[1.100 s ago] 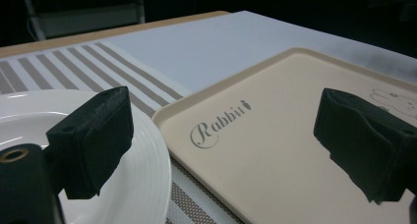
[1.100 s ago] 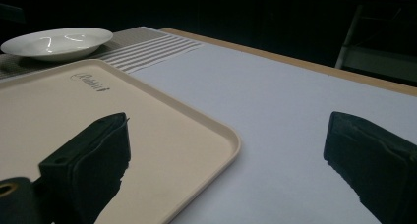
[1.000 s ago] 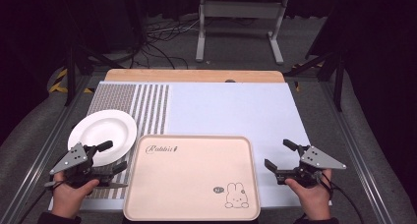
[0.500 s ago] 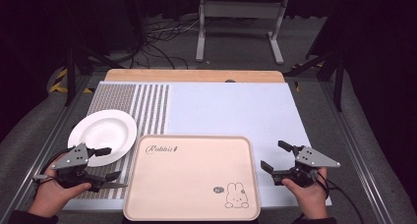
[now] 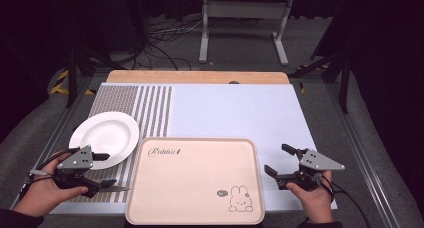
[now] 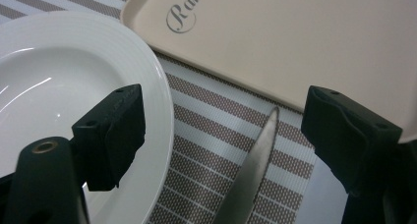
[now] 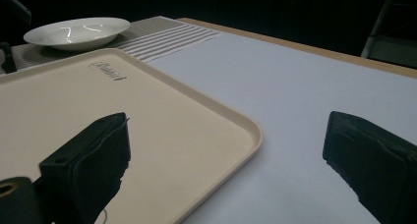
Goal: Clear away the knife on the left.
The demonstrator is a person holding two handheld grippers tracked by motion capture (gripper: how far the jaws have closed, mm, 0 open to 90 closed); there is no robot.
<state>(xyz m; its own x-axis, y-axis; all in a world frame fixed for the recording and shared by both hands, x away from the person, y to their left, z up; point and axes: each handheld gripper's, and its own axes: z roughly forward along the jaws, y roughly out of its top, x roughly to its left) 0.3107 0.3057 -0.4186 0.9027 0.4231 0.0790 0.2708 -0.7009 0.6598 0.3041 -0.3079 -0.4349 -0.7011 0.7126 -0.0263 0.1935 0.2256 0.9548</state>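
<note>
Left tongs (image 6: 223, 140) wide apart, knife (image 6: 253, 172) between, ungripped.

The table top (image 5: 235, 113) was lit evenly from above, while the surrounding floor and background were left nearly black in the high view. Only soft, short shadows were cast beside the tray (image 5: 195, 180). Slight softness was noted across the high view, and fine detail was lost. In the left gripper view, bright glare streaks were seen on the white plate (image 6: 59, 71), and the near black pads (image 6: 115, 130) were rendered blurred. In the right gripper view, the near pads were out of focus, the background was dark, and highlights were recorded on the distant plate (image 7: 74, 32).
</note>
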